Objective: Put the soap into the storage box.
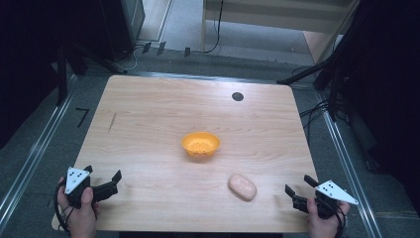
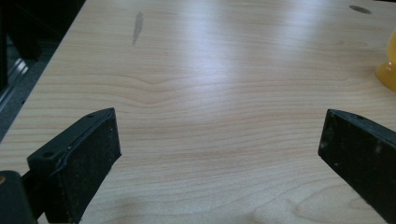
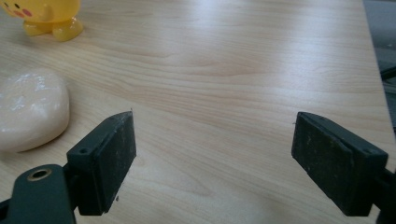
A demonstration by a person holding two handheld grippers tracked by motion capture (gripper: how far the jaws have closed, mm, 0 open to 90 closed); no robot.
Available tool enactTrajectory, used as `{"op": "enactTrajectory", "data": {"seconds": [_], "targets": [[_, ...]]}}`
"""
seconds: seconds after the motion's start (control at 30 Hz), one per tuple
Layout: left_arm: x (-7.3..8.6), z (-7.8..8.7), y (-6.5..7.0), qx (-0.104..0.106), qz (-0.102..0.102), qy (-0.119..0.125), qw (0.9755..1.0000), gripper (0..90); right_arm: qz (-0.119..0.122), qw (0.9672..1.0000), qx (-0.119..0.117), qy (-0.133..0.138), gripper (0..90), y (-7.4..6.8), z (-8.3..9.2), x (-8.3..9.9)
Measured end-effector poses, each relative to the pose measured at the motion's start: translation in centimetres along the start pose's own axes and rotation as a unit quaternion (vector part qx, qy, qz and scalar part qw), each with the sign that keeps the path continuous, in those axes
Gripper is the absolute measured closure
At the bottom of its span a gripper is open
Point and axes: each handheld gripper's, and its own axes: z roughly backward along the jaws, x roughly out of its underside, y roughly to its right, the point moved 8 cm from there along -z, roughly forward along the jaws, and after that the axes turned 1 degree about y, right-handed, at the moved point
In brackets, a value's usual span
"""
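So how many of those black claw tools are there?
2. The left gripper is at the table's near left corner, the right gripper at its near right corner, beside the pink lump. Both stand open.

A bowl [image 1: 200, 145] sits near the middle of the table [image 1: 148, 114]. Nearer the person and to its right lies what may be a bar of soap [image 1: 242, 187], apart from the bowl. The left gripper [image 1: 103, 182] rests at the table's near left corner, the right gripper [image 1: 300, 188] at its near right corner, just right of the soap.
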Motion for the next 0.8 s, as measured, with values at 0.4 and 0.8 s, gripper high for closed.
{"op": "enactTrajectory", "data": {"seconds": [0.4,0.8], "targets": [[0.0,0.0,-0.2,-0.001,0.006,-0.002,1.0,0.0,0.06,0.9958,-0.034,-0.06,19.6,-1.9,-0.5,-0.1],[0.0,-0.1,0.2,-0.002,-0.008,-0.006,0.9999,0.0,0.1,0.9842,-0.064,-0.132,21.6,-3.0,-0.5,-0.8]]}}
